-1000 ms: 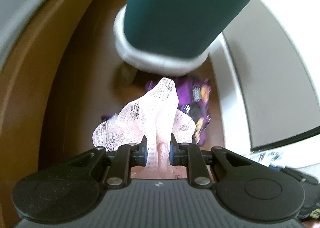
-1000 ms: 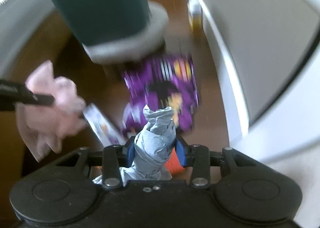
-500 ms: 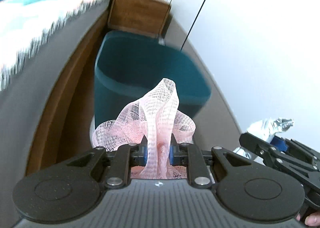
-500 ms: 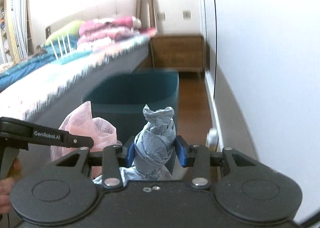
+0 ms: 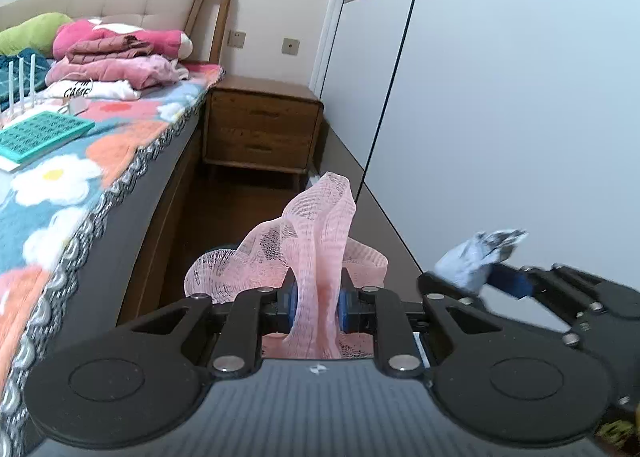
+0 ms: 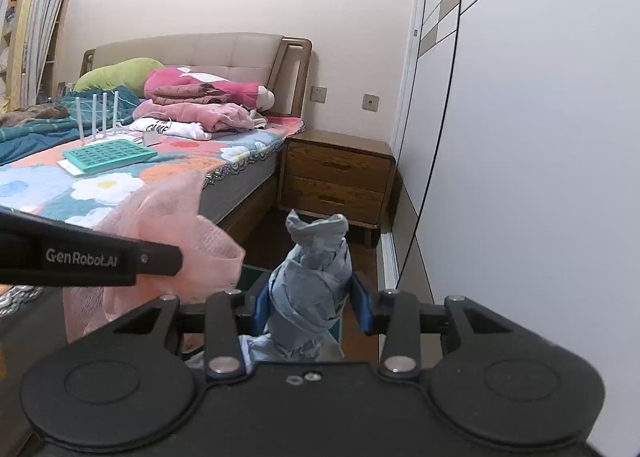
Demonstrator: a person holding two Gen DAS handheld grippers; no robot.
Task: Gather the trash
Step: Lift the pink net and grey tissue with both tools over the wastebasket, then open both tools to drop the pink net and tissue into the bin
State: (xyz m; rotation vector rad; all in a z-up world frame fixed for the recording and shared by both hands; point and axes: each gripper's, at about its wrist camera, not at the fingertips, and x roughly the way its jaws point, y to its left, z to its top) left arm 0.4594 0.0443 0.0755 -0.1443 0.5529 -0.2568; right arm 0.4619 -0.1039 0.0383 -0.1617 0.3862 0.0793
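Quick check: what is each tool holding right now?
Left tool: closed on the pink mesh netting.
Right tool: closed on the crumpled blue-grey paper.

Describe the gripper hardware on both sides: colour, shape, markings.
Both match: matte black bodies with two round discs, angular black linkage arms with silver pivot screws, blue pads on the fingers. The left gripper has a ribbed grey top plate; its side reads "GenRobot.AI" in white. The right gripper has a smooth black top.
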